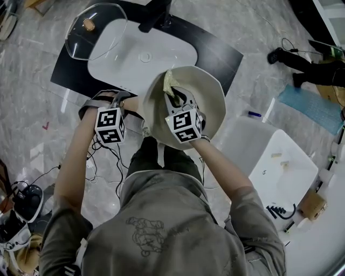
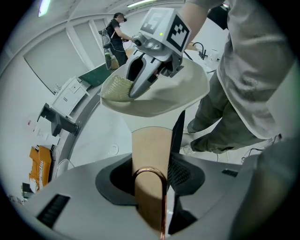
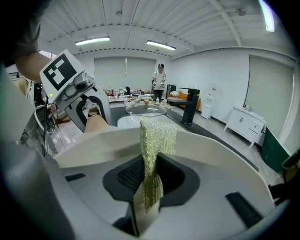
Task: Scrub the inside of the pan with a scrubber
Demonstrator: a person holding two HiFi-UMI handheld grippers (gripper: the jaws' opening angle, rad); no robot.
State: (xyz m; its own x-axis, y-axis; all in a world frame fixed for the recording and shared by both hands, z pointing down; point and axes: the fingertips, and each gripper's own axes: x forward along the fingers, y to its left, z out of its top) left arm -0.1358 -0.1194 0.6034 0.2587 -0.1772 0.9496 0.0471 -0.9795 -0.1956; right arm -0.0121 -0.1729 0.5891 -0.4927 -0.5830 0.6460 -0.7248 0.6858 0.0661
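Observation:
A cream pan (image 1: 207, 102) is held up over the near edge of a white sink (image 1: 121, 51), tipped toward me. Its tan handle (image 2: 150, 150), ending in a copper loop (image 2: 151, 174), runs between the jaws of my left gripper (image 2: 152, 140), which is shut on it. In the head view that left gripper (image 1: 119, 102) sits left of the pan. My right gripper (image 1: 175, 97) reaches inside the pan, shut on a glittery yellow-green scrubber (image 1: 170, 81). The scrubber (image 3: 157, 140) sticks up from the right gripper (image 3: 150, 173) against the pan's inner wall (image 3: 93, 145).
A glass lid (image 1: 97, 29) rests at the sink's far left and a black faucet (image 1: 159, 13) stands behind it, all on a black counter (image 1: 221, 54). A white cabinet (image 1: 285, 167) is at the right. Cables (image 1: 102, 151) trail on the floor.

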